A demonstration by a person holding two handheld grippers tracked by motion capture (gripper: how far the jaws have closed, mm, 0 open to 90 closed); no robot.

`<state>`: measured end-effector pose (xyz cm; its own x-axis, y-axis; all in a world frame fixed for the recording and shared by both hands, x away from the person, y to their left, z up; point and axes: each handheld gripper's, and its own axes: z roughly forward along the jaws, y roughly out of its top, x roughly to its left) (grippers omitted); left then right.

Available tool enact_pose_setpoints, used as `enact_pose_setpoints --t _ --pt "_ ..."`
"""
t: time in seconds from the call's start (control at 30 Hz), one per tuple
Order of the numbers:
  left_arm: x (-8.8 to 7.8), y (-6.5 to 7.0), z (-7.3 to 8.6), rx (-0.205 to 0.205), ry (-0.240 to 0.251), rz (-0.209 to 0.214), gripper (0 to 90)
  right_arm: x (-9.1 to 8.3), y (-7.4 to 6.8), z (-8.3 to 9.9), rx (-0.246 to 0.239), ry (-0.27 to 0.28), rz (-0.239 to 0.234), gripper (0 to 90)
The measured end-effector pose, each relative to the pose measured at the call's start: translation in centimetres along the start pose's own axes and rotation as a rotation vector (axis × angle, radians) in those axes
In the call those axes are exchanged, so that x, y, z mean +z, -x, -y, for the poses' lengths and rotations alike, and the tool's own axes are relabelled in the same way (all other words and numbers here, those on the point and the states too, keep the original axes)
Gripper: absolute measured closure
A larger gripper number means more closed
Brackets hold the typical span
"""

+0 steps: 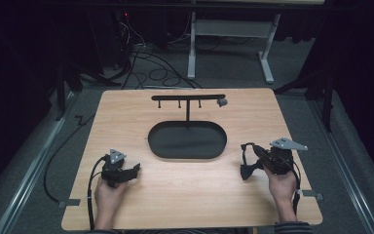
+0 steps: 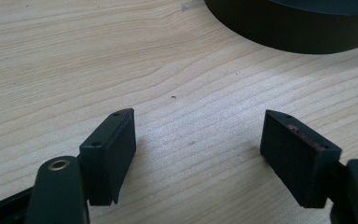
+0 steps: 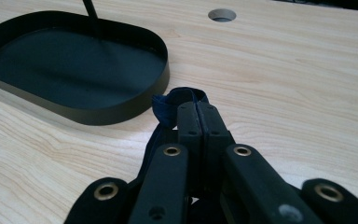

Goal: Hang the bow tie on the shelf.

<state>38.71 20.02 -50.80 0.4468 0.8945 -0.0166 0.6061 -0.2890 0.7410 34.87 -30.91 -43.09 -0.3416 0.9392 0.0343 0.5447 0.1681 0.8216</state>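
While the dark strap (image 3: 175, 103) sits pinched between the closed jaws of the right gripper (image 3: 198, 109), a loop of it sticks out past the jaw tips, just short of the near rim of the black oval tray (image 3: 121, 111). From the high view the strap (image 1: 247, 158) hangs off the right gripper (image 1: 254, 155) to the right of the tray (image 1: 187, 153), above the tabletop (image 1: 185, 195); whether its lower end touches the wood cannot be told. Right hand (image 1: 282, 184) holds that gripper from behind. Tray carries a thin upright post with a crossbar (image 1: 188, 97) bearing small pegs, at the tray's far side. Left gripper (image 2: 198, 151): jaws wide apart, nothing between them, pads low over bare wood, tray wall (image 2: 289, 32) farther ahead. In the high view the left gripper (image 1: 134, 168) lies left of the tray, well apart from the strap, held by the left hand (image 1: 108, 192).
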Motion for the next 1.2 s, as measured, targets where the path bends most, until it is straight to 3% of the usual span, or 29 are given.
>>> enact_pose_setpoints --t 0.43,1.2 --pt "0.0 0.0 0.0 0.000 0.000 0.000 27.1 -0.3 -0.6 -1.0 -0.024 0.017 -0.029 90.0" --pt "0.0 0.0 0.0 0.000 0.000 0.000 27.1 -0.3 -3.4 -3.3 -0.100 0.024 -0.089 90.0"
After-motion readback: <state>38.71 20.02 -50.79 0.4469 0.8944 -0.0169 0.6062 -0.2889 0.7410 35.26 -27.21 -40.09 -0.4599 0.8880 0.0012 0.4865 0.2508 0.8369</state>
